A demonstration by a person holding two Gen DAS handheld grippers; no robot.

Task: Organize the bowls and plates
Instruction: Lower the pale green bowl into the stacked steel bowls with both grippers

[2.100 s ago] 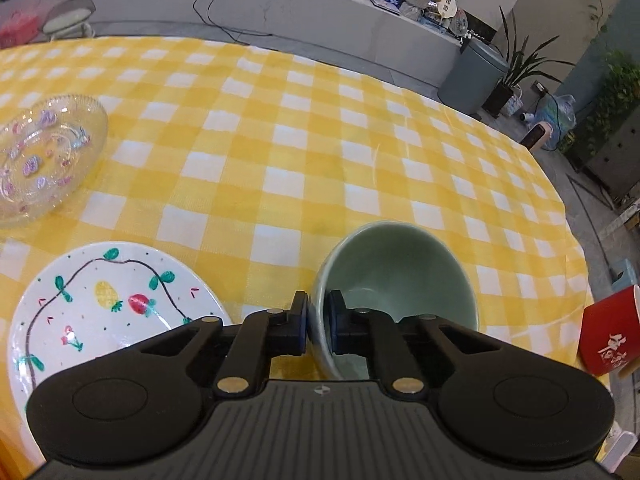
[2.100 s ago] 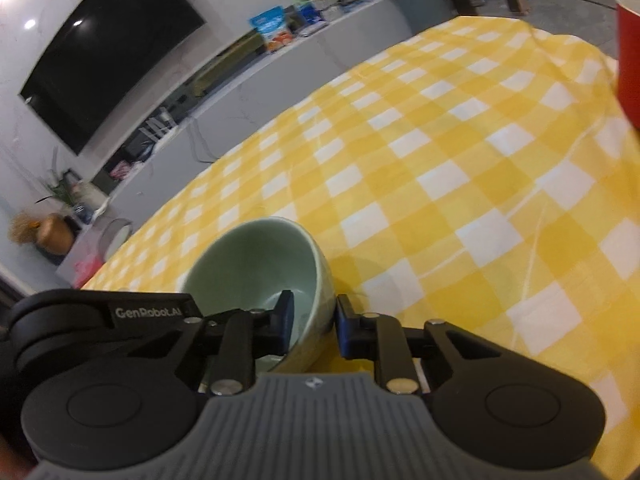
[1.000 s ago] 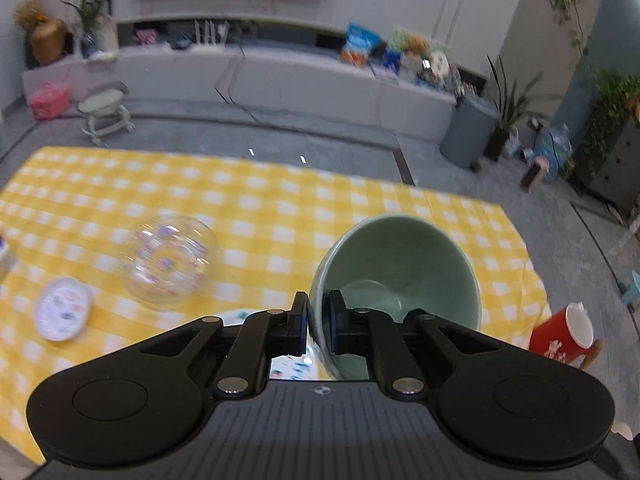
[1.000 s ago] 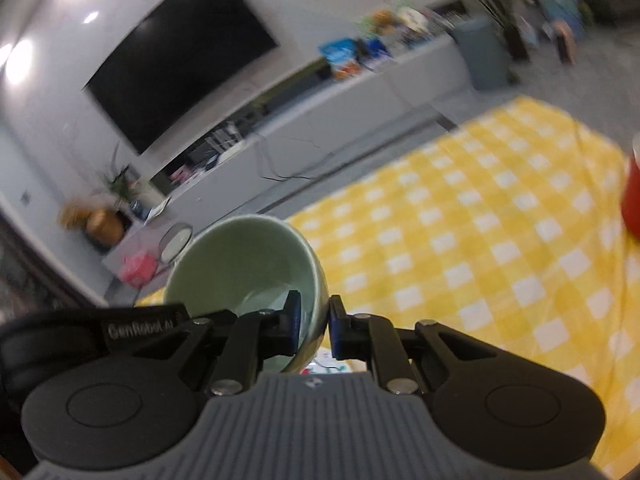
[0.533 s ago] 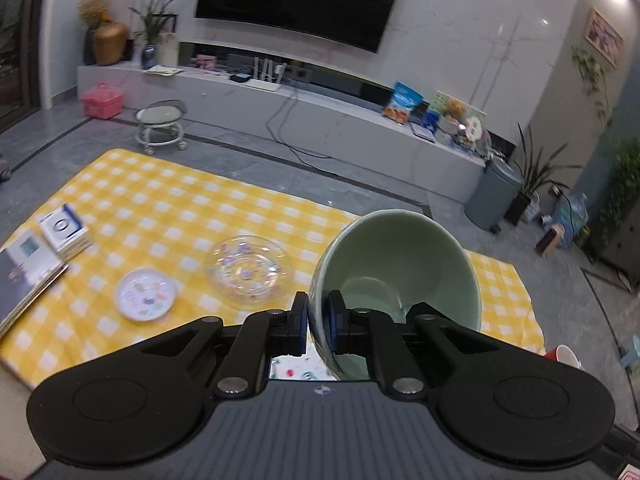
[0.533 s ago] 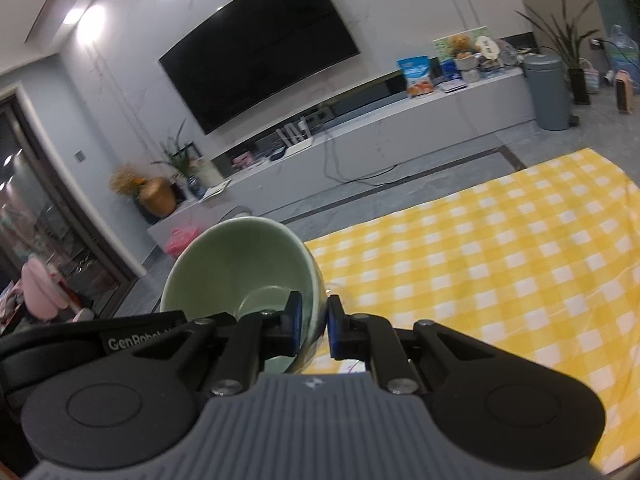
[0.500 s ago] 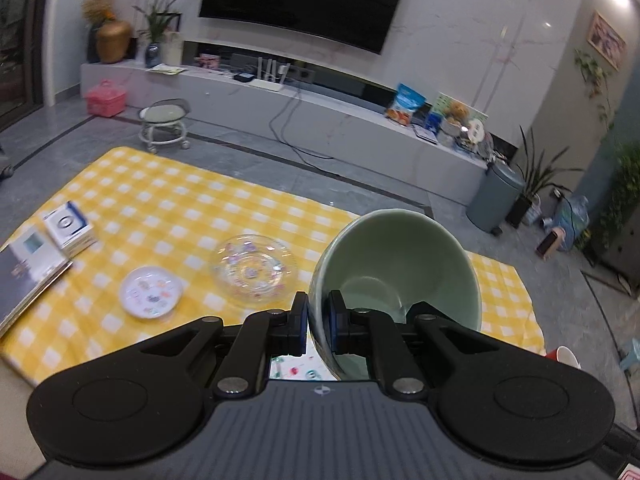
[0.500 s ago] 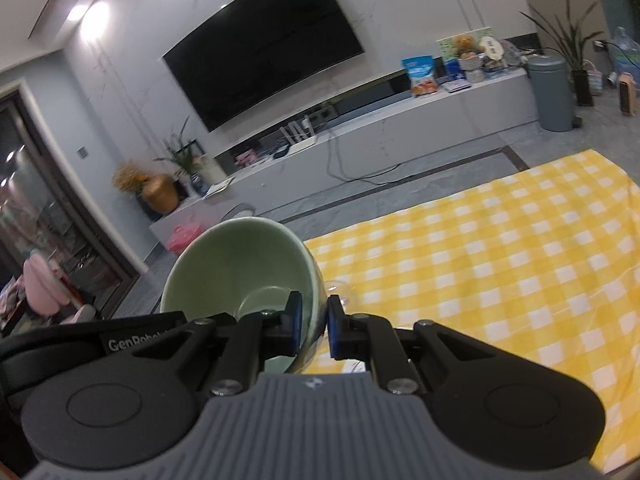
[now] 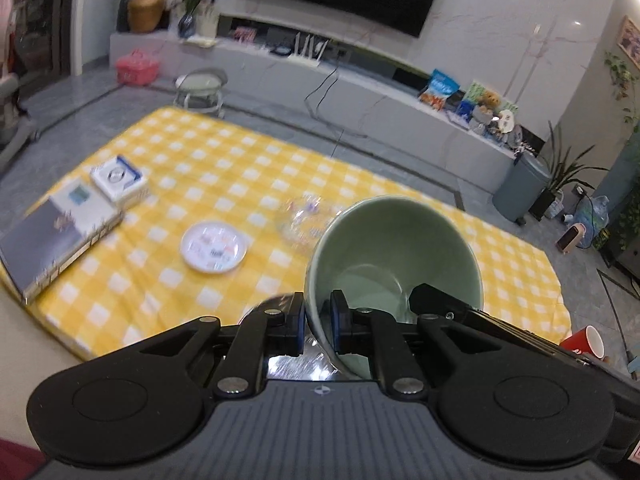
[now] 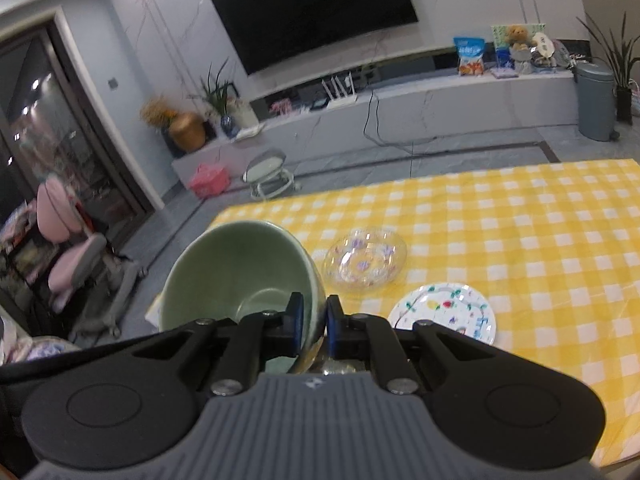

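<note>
Both grippers hold one green ceramic bowl (image 9: pixel 392 256) high above the yellow checked table. My left gripper (image 9: pixel 316 326) is shut on its left rim. My right gripper (image 10: pixel 314 320) is shut on its right rim; the bowl shows in the right wrist view (image 10: pixel 236 272) too. Below on the cloth lie a clear glass bowl with purple flowers (image 10: pixel 364 264), a white plate with painted fruit (image 10: pixel 444 312) and a small white patterned plate (image 9: pixel 214 246). The glass bowl (image 9: pixel 304 220) is partly hidden by the green bowl in the left wrist view.
A book (image 9: pixel 52 236) and a white box (image 9: pixel 120 180) lie at the table's left end. A red cup (image 9: pixel 584 342) stands on the floor beyond the table's right edge. A TV bench (image 10: pixel 400 120), a bin (image 10: pixel 596 100) and pink chairs (image 10: pixel 68 256) stand around.
Both grippers have carried the green bowl leftward and tilted down. The small white plate, book and box now sit nearer the view's middle. The fruit plate has come into the right view.
</note>
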